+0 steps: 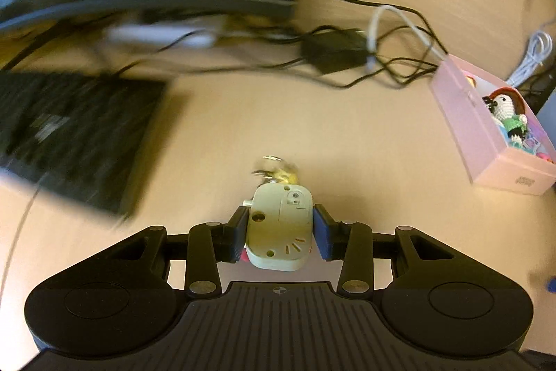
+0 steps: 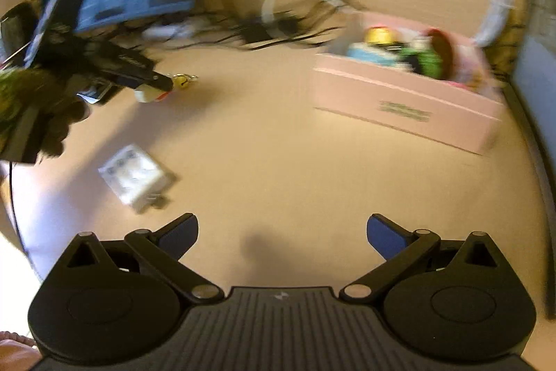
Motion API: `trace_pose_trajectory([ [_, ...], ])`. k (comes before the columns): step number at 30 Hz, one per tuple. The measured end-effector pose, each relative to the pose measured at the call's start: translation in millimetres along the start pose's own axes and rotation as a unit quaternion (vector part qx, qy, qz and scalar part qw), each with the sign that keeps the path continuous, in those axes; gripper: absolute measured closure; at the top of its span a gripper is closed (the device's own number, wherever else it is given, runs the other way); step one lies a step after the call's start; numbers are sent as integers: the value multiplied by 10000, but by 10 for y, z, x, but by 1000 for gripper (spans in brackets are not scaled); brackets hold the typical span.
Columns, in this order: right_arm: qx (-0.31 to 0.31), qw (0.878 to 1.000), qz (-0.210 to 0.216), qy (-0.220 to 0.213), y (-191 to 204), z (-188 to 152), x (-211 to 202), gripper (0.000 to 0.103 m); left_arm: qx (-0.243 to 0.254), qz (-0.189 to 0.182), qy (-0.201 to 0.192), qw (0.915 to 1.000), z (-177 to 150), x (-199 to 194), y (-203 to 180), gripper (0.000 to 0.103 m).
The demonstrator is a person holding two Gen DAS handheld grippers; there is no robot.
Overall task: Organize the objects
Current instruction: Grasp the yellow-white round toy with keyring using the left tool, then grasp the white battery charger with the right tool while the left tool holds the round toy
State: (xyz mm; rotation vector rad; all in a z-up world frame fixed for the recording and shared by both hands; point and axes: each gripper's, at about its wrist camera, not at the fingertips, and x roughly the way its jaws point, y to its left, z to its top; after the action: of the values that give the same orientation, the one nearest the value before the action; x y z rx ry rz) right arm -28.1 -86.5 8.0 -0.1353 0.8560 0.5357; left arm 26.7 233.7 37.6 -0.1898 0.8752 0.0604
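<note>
Holding a small cream-coloured hard plastic keychain toy (image 1: 278, 230) clamped between its blue pads, the left gripper (image 1: 279, 233) carries it above the tan wooden desk (image 1: 312, 134). The toy sits at 6 o'clock in the left wrist view, with a yellow bell and metal ring (image 1: 283, 171) dangling off its far end. It looks light and rigid, with smooth slippery sides; the flat flanks are the place to grip, as now, while the loose ring will likely swing.

The right gripper (image 2: 282, 233) is spread wide, nothing between its fingers, hovering over bare desk.

A pink rectangular open-top storage box (image 1: 465, 113) lies at 3 o'clock in the left view and 2 o'clock in the right view, well apart from the toy.

Count:
- one held toy
- one box
- one crocheted doll with a red hat (image 1: 505, 108), soft, inside the box among other small items too blurred to count
- one small clear-wrapped white packet (image 2: 133, 176) at 9 o'clock on the desk in the right view, probably light and crinkly
- one dark keyboard (image 1: 69, 131) at 9 o'clock in the left view
- a tangle of black and white cables (image 1: 382, 58) at 1 o'clock, number unclear
</note>
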Motion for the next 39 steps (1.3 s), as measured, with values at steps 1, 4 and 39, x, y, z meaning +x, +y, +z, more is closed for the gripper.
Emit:
trace_pose_trajectory([
  [1, -185, 9995, 237, 131, 107, 50, 70, 0, -79, 21, 7, 10000, -89, -101, 78, 59],
  [4, -719, 9953, 619, 205, 414, 107, 213, 0, -234, 46, 85, 9997, -391, -372, 238, 59],
  [39, 102, 9977, -666, -54, -478, -437, 65, 0, 189, -1298, 211, 9911, -399, -178, -975, 60],
])
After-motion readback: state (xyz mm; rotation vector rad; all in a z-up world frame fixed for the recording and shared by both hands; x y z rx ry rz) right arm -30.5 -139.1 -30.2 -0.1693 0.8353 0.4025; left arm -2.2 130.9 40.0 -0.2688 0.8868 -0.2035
